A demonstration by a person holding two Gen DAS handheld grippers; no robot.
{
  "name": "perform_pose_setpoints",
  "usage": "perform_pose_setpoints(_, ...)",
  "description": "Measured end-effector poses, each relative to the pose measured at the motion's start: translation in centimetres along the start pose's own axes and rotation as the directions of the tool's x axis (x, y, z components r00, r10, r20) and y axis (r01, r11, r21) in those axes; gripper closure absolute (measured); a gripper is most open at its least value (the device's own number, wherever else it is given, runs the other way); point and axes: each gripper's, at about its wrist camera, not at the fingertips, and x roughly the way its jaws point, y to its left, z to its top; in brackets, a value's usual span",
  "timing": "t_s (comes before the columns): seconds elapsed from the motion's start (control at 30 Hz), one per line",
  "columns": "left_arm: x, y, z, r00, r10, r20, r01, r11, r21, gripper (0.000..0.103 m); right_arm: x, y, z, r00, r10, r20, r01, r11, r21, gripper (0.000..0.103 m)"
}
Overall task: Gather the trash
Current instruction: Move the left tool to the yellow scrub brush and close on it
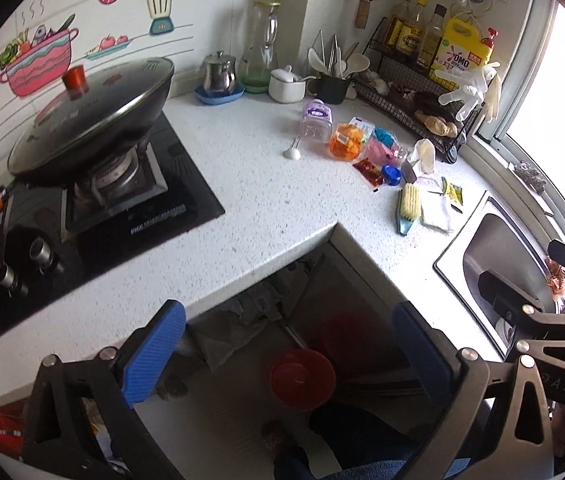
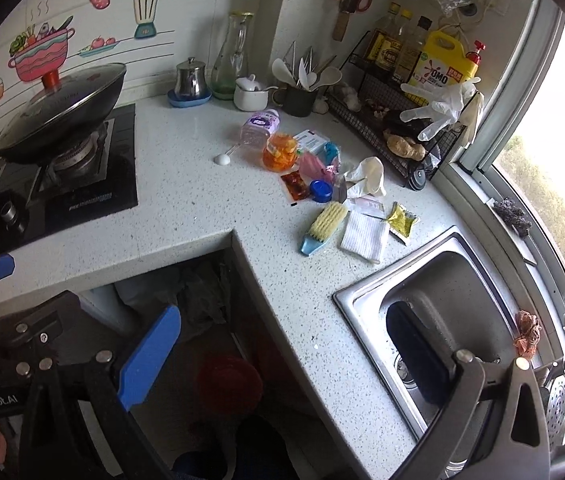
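Both of your jaws stand wide open, gripping nothing: your left gripper (image 1: pixel 288 360) hangs low in the frame over a red bin (image 1: pixel 302 378) on the floor, your right gripper (image 2: pixel 282 364) by the sink (image 2: pixel 434 300). Farther up, mid-frame on the counter (image 2: pixel 202 216), lies the trash: a brush (image 2: pixel 322 226), yellow packet (image 2: pixel 402 220), blue cap (image 2: pixel 320 191), red sachet (image 2: pixel 294 185), orange wrapper (image 2: pixel 280 152) and purple bottle (image 2: pixel 260 127).

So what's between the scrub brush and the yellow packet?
A white folded cloth lies between the scrub brush and the yellow packet, clearest in the right wrist view.
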Motion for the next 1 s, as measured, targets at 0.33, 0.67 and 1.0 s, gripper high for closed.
perform_pose_setpoints(0.33,6.1,-6.0,7.4,0.999,-0.050,-0.007,0.050,0.992,0.119,0.000,3.9,-5.8,3.2,0.997,-0.072,-0.017,0.074,0.981,0.179,0.000)
perform_pose_setpoints(0.67,15.1,-13.7,11.8,0.990,-0.059,-0.132,0.084,0.978,0.189,0.000,11.4,-13.4,5.0,0.991,-0.052,-0.122,0.080,0.969,0.234,0.000)
perform_pose_setpoints(1.0,23.6,-19.2,13.2,0.959,-0.038,-0.283,0.116,0.957,0.266,0.000,20.0,-18.5,4.7,0.969,0.090,-0.229,-0.035,0.972,0.233,0.000)
